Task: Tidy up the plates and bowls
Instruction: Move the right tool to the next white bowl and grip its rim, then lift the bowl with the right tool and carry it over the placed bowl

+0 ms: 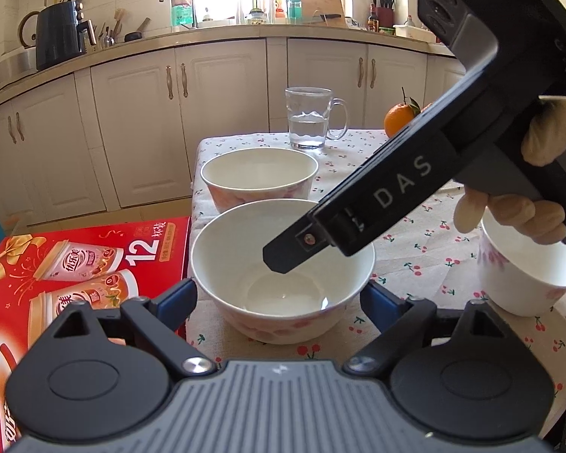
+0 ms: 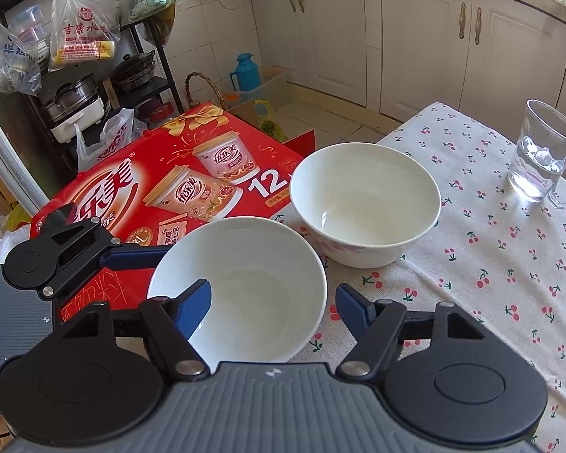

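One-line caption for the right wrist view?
Right gripper open astride the near bowl, one finger inside its rim, with a second bowl and a glass mug on the cherry-print tablecloth.

From my left wrist view, the right gripper covers the near bowl's far rim, and the third bowl is partly behind the gloved hand. The orange is half hidden, and the counter clutter is too small to identify.
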A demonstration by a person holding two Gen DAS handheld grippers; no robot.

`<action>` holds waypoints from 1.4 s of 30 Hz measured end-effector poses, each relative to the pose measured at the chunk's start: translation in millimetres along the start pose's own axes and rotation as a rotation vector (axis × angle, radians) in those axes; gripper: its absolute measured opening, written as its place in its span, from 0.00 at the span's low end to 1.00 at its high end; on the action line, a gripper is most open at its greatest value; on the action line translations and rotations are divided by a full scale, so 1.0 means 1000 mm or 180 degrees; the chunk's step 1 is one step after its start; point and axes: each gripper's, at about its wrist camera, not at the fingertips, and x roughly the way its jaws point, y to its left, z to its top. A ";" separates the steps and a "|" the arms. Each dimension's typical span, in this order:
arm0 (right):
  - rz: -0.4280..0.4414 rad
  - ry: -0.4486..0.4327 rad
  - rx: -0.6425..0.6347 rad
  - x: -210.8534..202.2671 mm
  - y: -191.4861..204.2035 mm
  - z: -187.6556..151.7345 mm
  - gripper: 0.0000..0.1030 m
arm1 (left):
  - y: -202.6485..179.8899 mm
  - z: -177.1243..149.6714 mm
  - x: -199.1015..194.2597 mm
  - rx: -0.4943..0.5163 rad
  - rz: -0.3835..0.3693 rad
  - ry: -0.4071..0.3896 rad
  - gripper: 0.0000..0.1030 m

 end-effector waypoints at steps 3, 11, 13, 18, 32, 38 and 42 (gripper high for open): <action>0.0026 0.0032 -0.0015 0.004 0.000 0.002 0.72 | 0.000 0.000 0.001 0.0000 -0.0019 -0.0002 0.90; 0.0109 0.0086 0.0038 0.008 -0.004 0.002 0.65 | -0.001 0.001 0.002 0.0040 -0.0025 -0.0008 0.89; 0.0111 0.0081 0.0051 0.008 -0.005 0.002 0.65 | -0.001 0.001 0.002 0.0042 -0.0026 -0.0008 0.89; 0.0122 0.0077 0.0063 0.007 -0.005 0.001 0.64 | -0.001 0.002 0.002 0.0048 -0.0024 -0.0006 0.89; 0.0157 0.0047 0.0150 -0.015 -0.004 -0.005 0.64 | -0.014 0.006 -0.013 0.0130 -0.0092 -0.0012 0.89; 0.0186 0.0045 0.0170 -0.037 -0.003 -0.017 0.64 | -0.029 0.008 -0.028 0.0172 -0.0180 -0.0037 0.89; 0.0149 0.0026 0.0139 -0.055 -0.001 -0.025 0.64 | -0.041 0.013 -0.039 0.0225 -0.0218 -0.0083 0.89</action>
